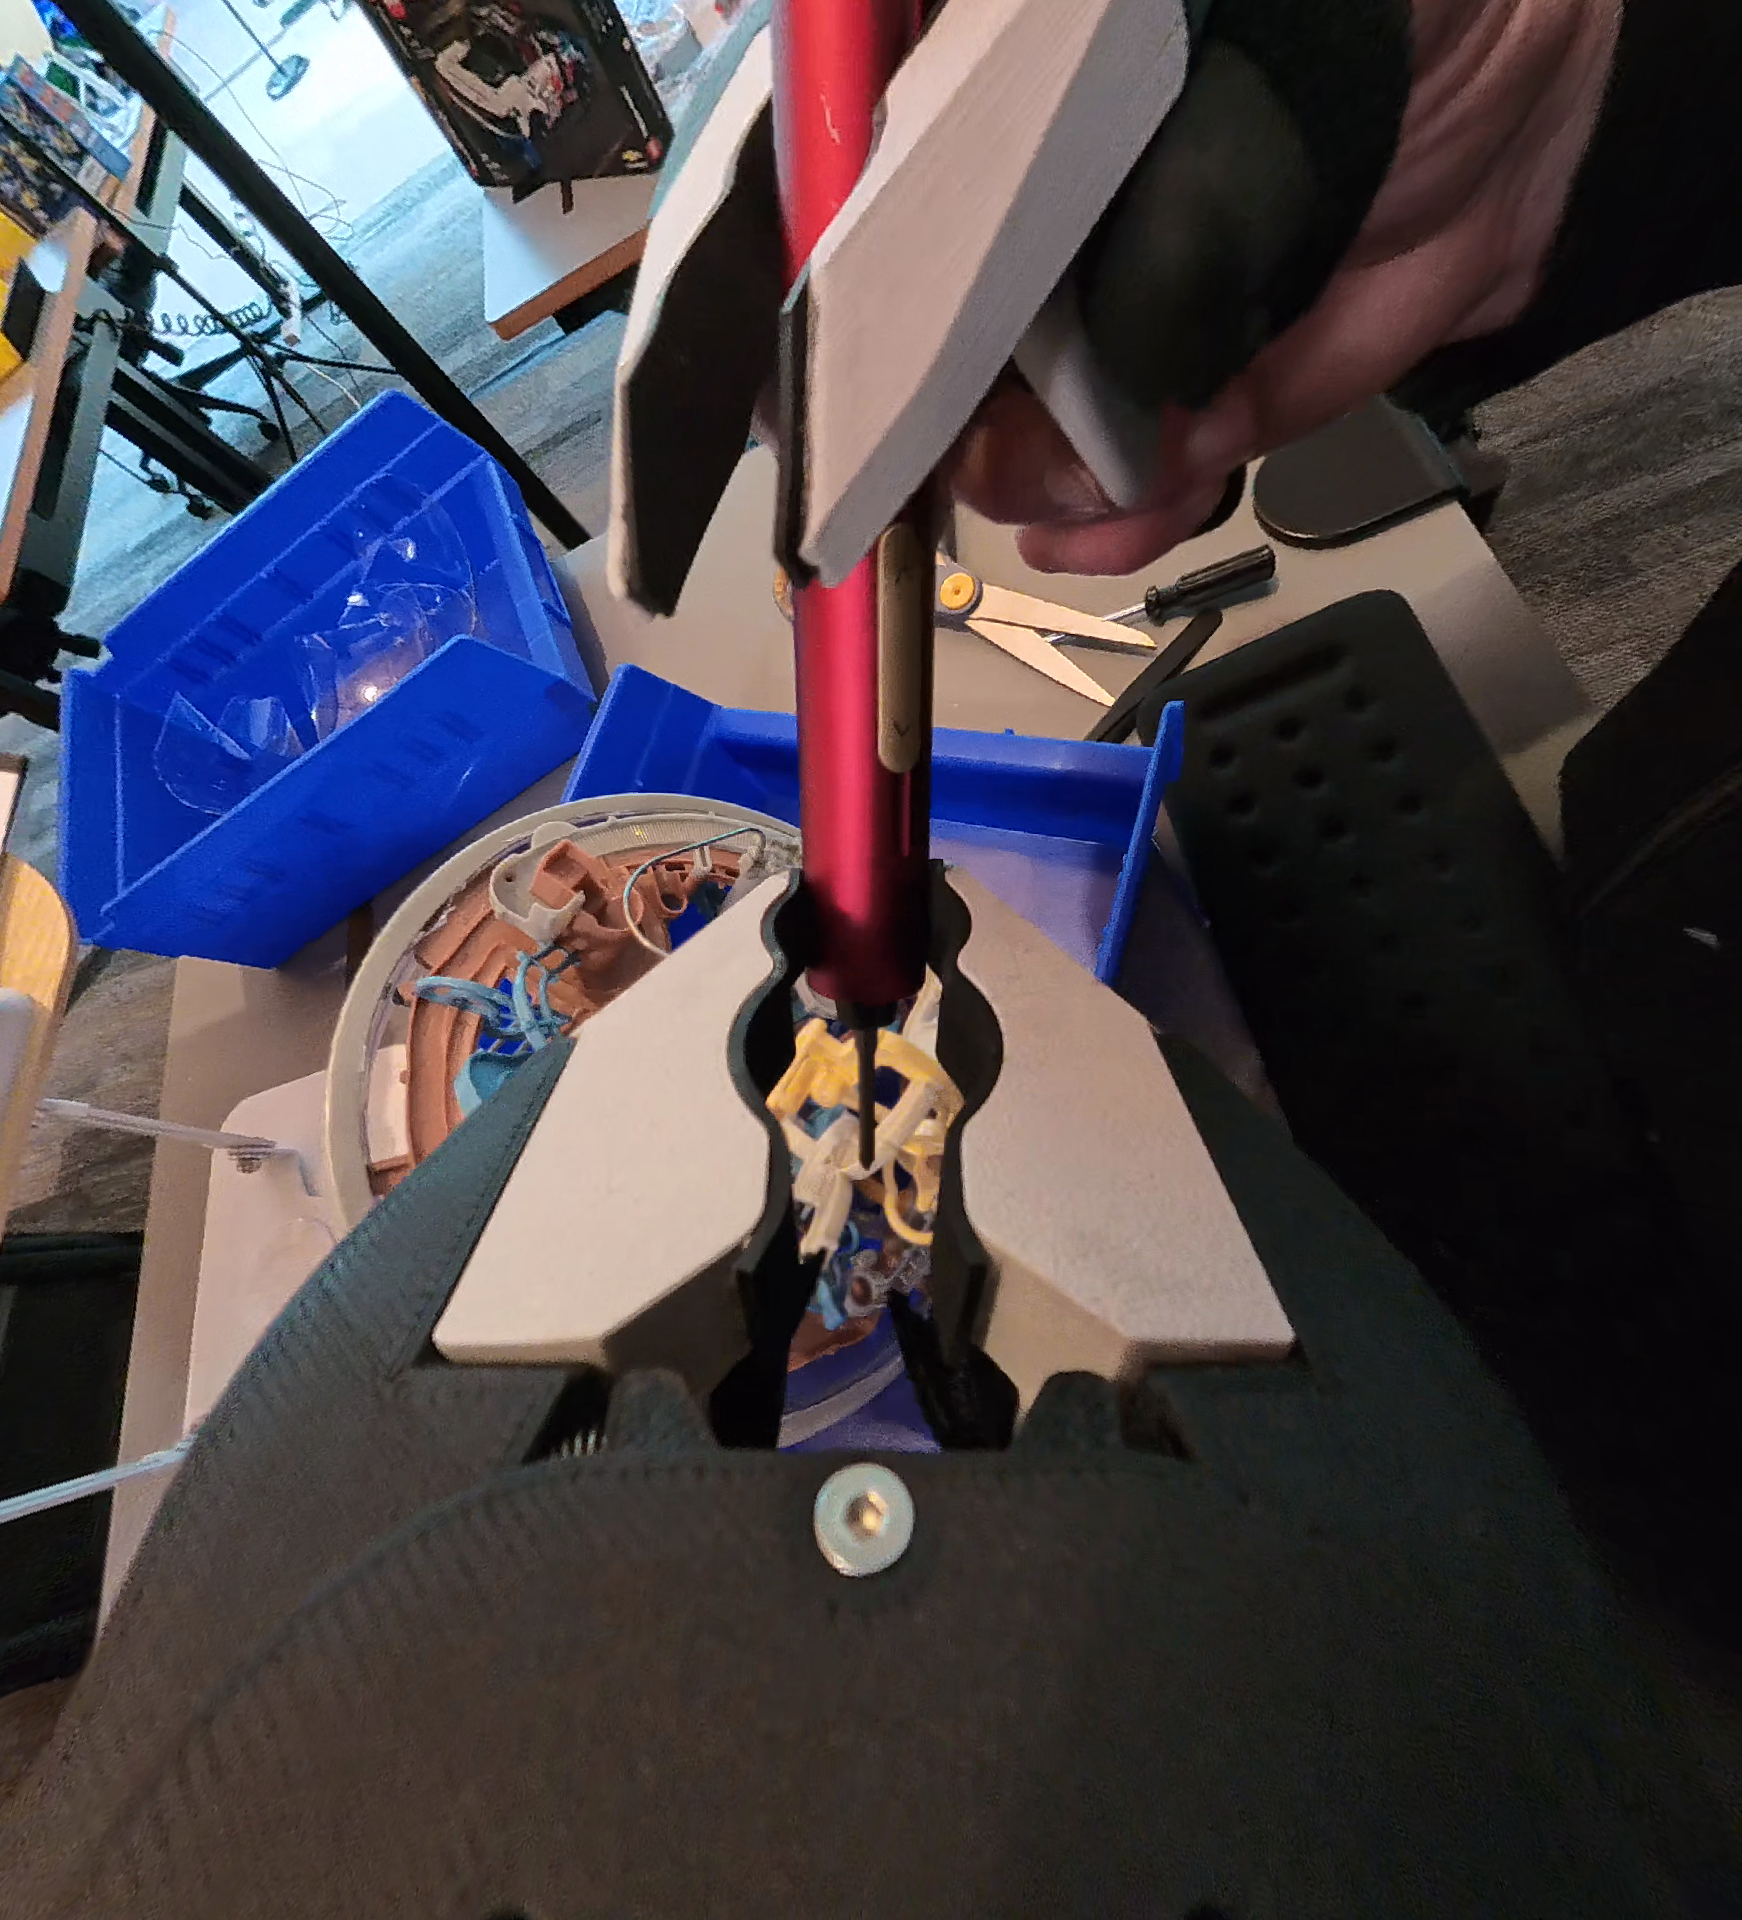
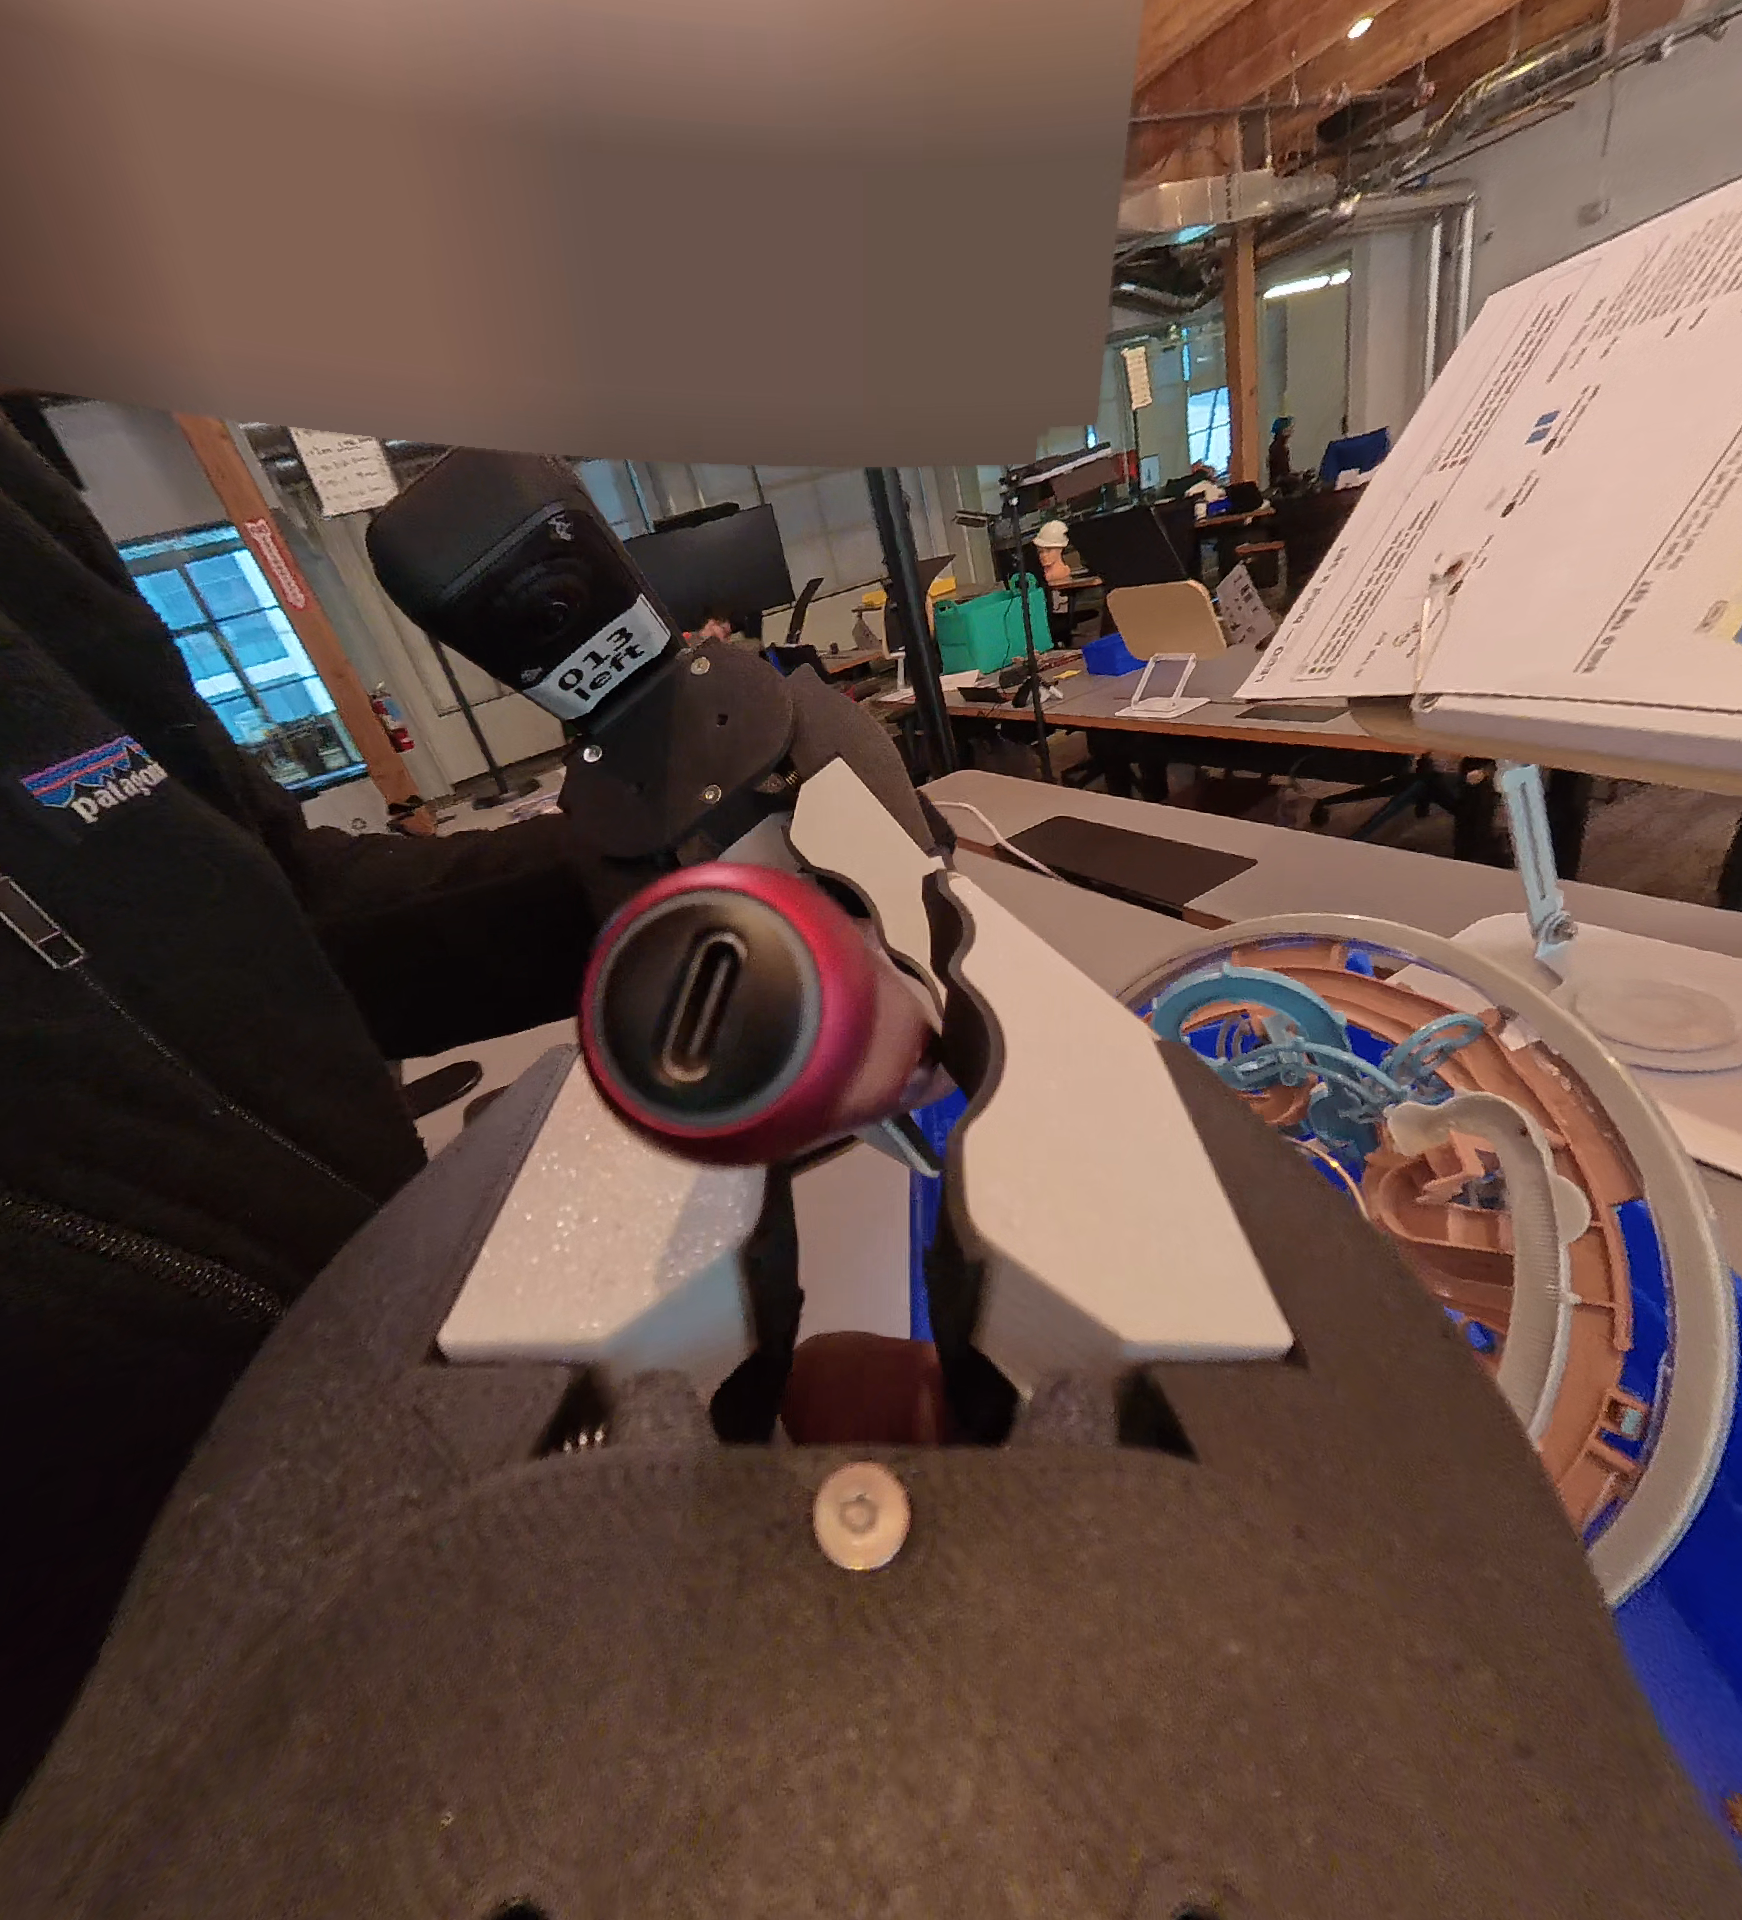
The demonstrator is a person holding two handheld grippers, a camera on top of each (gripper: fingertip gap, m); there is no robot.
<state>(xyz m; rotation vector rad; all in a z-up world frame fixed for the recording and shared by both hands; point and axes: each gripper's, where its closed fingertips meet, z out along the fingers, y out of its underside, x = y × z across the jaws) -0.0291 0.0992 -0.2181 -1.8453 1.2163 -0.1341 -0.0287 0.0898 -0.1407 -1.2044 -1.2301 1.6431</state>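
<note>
Red electric screwdriver (image 1: 851, 727): slim metal barrel with a gold rocker switch on its side and a port in the end cap. My left gripper (image 1: 867, 935) is nearly closed, its notched pads pinching the barrel's lower end. My right gripper (image 1: 732, 561) clamps the same barrel higher up, jaws narrowed to the barrel's width. The thin black bit (image 1: 865, 1091) points down into yellow and white plastic parts (image 1: 888, 1122).

Round maze toy (image 1: 493, 977): grey rim, brown tracks, pale blue rails, directly under the screwdriver.

Blue bins (image 1: 327, 707): two, just behind the maze; one holds clear dome pieces.

Scissors (image 1: 1033, 623): beyond the screwdriver, beside a small black screwdriver (image 1: 1210, 582).

Printed instruction sheets (image 2: 1532, 499): on a stand beside the maze.
</note>
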